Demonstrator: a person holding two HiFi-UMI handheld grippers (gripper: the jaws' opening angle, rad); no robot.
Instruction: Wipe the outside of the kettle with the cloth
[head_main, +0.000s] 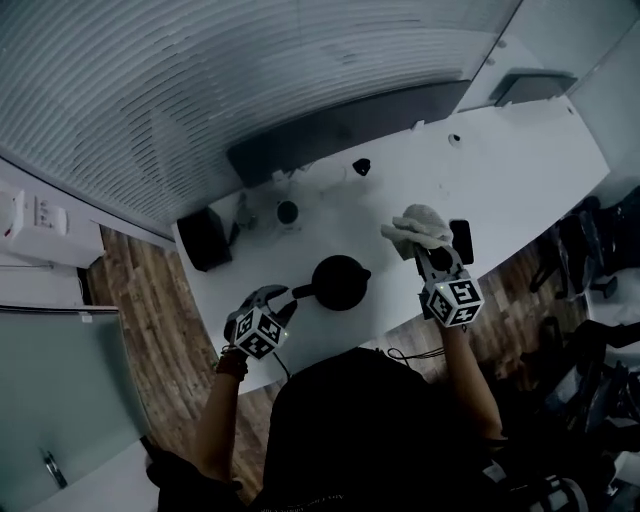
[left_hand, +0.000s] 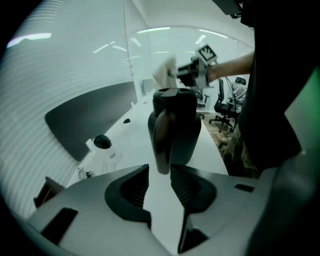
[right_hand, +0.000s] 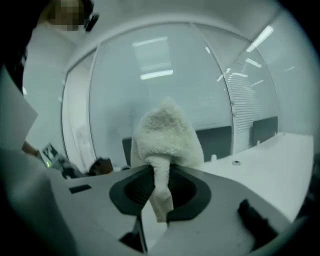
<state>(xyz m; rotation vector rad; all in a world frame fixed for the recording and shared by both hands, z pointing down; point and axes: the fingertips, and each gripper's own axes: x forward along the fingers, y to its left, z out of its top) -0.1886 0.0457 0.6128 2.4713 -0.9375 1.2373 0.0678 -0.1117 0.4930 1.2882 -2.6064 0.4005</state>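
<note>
The black kettle (head_main: 340, 282) stands on the white table (head_main: 500, 170), spout to the right, handle (head_main: 303, 292) to the left. My left gripper (head_main: 288, 297) reaches the handle from the left. In the left gripper view the kettle (left_hand: 176, 120) fills the middle, and the handle's lower end (left_hand: 161, 150) sits right at the tips of my left gripper (left_hand: 160, 172). Its jaws are open, with a sliver of gap on one side. My right gripper (head_main: 425, 250) is raised to the right of the kettle, shut on a white fluffy cloth (head_main: 420, 228), (right_hand: 167, 135) bunched above its jaws (right_hand: 159, 172).
A dark panel (head_main: 350, 125) runs along the table's back edge. A black box (head_main: 203, 238) sits at the left end and a small white device with a black dome (head_main: 287, 212) behind the kettle. A black phone (head_main: 461, 240) lies by my right gripper. Office chairs (head_main: 590, 250) stand on the right.
</note>
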